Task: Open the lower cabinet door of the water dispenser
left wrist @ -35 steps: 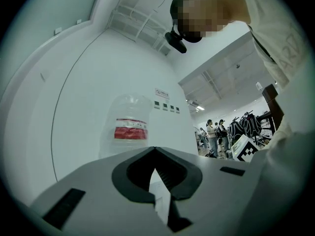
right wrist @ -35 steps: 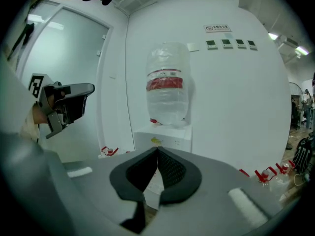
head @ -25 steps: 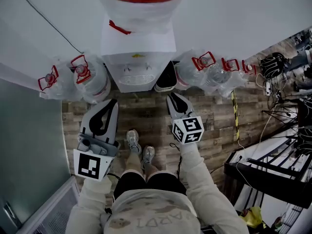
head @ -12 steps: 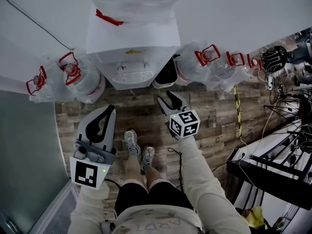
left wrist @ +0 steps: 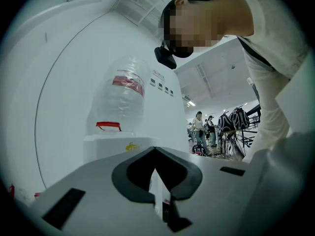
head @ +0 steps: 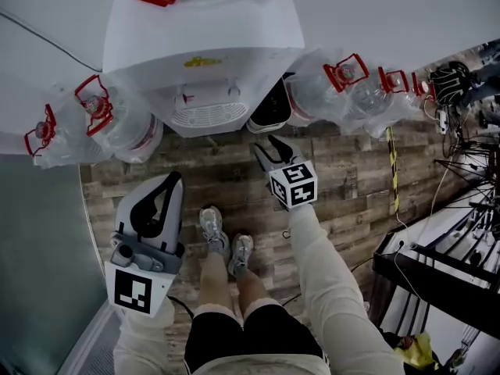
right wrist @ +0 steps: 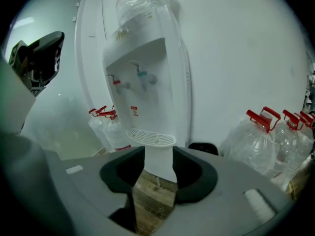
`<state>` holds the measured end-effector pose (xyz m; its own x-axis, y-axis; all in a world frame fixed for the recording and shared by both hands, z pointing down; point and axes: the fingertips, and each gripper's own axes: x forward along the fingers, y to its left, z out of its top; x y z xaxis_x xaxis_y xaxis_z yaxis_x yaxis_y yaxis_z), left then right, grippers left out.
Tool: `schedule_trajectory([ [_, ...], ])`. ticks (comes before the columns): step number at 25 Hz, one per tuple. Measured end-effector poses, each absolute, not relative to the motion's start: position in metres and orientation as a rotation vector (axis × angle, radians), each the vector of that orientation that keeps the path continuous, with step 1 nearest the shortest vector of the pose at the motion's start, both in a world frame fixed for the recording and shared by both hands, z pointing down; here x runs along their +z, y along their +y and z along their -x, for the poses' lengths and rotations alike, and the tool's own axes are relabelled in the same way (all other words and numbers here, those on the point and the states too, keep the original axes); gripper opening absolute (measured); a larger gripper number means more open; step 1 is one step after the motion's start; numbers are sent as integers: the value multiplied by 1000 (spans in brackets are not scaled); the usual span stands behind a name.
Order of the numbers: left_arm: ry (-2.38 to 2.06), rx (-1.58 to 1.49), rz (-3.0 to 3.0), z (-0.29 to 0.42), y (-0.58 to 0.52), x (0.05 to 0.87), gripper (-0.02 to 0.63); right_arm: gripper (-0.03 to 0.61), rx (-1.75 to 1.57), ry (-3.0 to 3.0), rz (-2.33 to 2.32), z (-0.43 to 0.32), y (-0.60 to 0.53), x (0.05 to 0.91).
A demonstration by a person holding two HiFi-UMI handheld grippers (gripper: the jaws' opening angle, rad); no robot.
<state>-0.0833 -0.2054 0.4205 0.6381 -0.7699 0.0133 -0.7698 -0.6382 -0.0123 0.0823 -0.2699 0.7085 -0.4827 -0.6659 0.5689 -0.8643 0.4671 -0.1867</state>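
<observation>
Water dispenser (head: 203, 61) backed against the white wall (head: 391, 14), hemmed in by clear water jugs on the left (head: 117, 123) and right (head: 328, 96), black bin (head: 271, 109) just beside its right front corner. Lower cabinet door (right wrist: 160, 163) under the drip tray (right wrist: 150, 137), a plain white front framed by the right gripper (right wrist: 158, 154); fingers (right wrist: 194, 173) apart, just opened then eased slightly back, gripping nothing. Left gripper (head: 176, 178) well short of the dispenser, fingers (left wrist: 189, 181) together at the tips, empty. Open wood-plank floor (head: 226, 170) between dispenser front and the person's shoes (head: 212, 229); glass partition (head: 39, 248) closing the left edge, black racks (head: 445, 264) the right.
</observation>
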Motion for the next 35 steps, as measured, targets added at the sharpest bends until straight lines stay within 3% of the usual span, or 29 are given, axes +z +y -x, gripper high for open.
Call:
schedule_trajectory([
  [14, 1290, -28, 2854, 80, -218, 518, 3, 270, 652, -2270, -1250, -79, -320, 829],
  [24, 1275, -64, 2824, 94, -245, 556, 5, 293, 653, -2212, -1232, -76, -367, 892],
  [35, 1305, -69, 2818, 108, -254, 581, 5, 308, 735, -2263, -1231, -61, -391, 907],
])
